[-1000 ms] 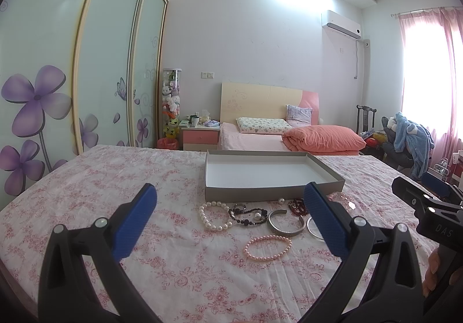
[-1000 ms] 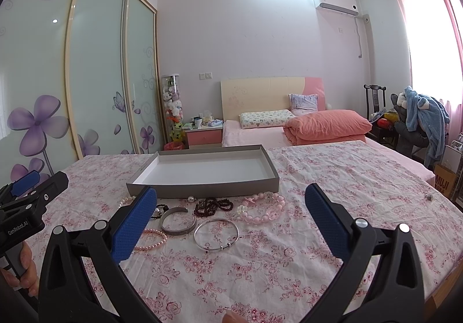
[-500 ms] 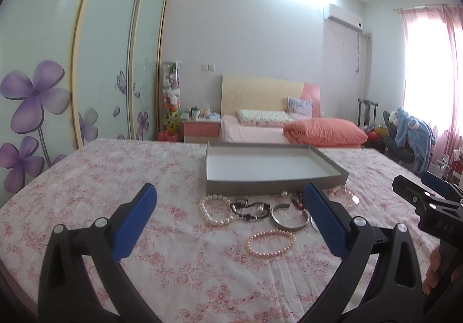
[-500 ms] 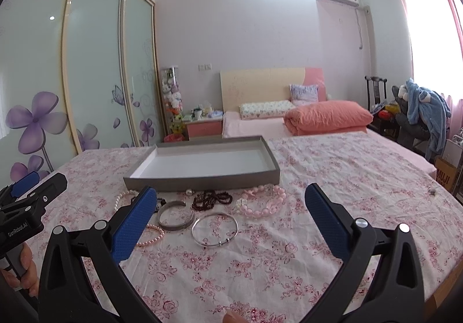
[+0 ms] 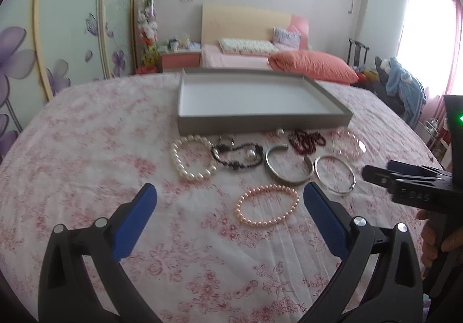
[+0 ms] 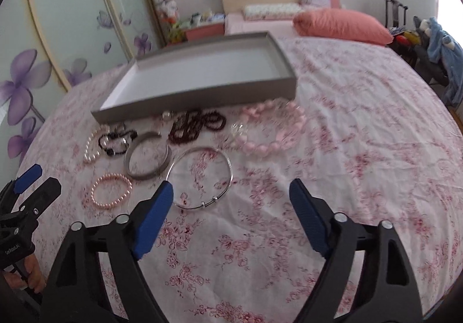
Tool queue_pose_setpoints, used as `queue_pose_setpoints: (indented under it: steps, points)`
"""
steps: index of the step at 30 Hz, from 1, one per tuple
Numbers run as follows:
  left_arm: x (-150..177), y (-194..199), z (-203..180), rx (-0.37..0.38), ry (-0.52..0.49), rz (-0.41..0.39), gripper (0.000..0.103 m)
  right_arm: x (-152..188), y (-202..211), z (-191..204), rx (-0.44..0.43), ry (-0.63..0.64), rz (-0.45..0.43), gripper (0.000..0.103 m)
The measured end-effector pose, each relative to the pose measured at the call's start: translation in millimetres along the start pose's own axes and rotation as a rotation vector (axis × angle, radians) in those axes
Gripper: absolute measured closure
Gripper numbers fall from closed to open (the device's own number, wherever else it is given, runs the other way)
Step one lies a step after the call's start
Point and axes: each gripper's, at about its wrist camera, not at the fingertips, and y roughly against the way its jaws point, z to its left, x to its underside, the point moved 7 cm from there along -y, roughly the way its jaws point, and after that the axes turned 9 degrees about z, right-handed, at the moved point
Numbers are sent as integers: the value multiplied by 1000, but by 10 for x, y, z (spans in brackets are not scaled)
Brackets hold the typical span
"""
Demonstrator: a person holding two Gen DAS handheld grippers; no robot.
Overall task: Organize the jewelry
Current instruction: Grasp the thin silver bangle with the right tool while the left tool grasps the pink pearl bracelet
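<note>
An empty grey tray (image 5: 260, 120) (image 6: 199, 97) sits on a floral tablecloth. In front of it lie a white pearl bracelet (image 5: 191, 159), a black bead bracelet (image 5: 235, 155), a grey cuff (image 5: 288, 166) (image 6: 147, 156), dark red beads (image 5: 306, 139) (image 6: 196, 125), a pale pink bead bracelet (image 5: 348, 143) (image 6: 272, 129), a thin silver bangle (image 5: 334, 174) (image 6: 202, 177) and a pink pearl bracelet (image 5: 267, 206) (image 6: 111, 191). My left gripper (image 5: 230, 198) is open and empty, just short of the pink pearl bracelet. My right gripper (image 6: 231, 193) is open and empty over the silver bangle's near edge.
The floral tablecloth (image 6: 361, 149) covers the whole table. Behind it are a bed with an orange pillow (image 5: 312, 65), a pink nightstand (image 5: 181, 58), wardrobe doors (image 5: 72, 19) on the left, and a chair with blue clothes (image 5: 405, 86) at the right.
Both grippers have tilted down and moved forward toward the jewelry, which now looks larger and closer. Both stay open. No jewelry has moved.
</note>
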Motion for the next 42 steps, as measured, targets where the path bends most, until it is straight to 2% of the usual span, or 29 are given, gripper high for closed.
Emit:
queue_pose_setpoints:
  steps: [2, 4, 6, 14, 18, 25, 27, 29, 30, 32, 33, 38, 40, 42]
  points:
    - [11, -52, 13, 4, 4, 18, 4, 20, -121, 56, -16, 22, 50, 21]
    - [15, -89, 32, 10, 14, 29, 4, 48, -223, 121, -33, 38, 99, 16]
    - [16, -125, 62, 15, 25, 39, 4, 49, -285, 152, -18, 55, 122, 14]
    - [-6, -150, 102, 30, 29, 63, 4, -89, -400, 342, 78, 154, 113, 15]
    - [3, -192, 39, 34, -7, 90, 4, -73, -340, 352, 60, 179, 70, 33]
    - [10, -355, -164, 13, -88, 147, 4, 132, -132, 101, 71, 143, 60, 33]
    - [17, -428, -183, -1, -90, 168, 10, 159, -125, 86, 73, 138, 54, 33]
    - [20, -508, -157, -2, -65, 195, 27, 185, -107, 93, 74, 137, 43, 33]
    - [23, -535, -130, 0, -51, 203, 30, 174, -112, 88, 75, 139, 39, 33]
    - [25, -601, -75, -2, -21, 223, 44, 98, -166, 38, 74, 139, 38, 33]
    - [26, -631, -54, 0, -12, 231, 47, 111, -171, 36, 74, 139, 37, 33]
    - [33, -640, -91, -20, -50, 226, 74, 119, -171, 39, 75, 139, 36, 33]
    - [46, -635, -123, -12, -59, 228, 78, 122, -172, 43, 76, 140, 37, 33]
    - [54, -639, -165, -8, -71, 230, 78, 125, -170, 34, 76, 139, 37, 32]
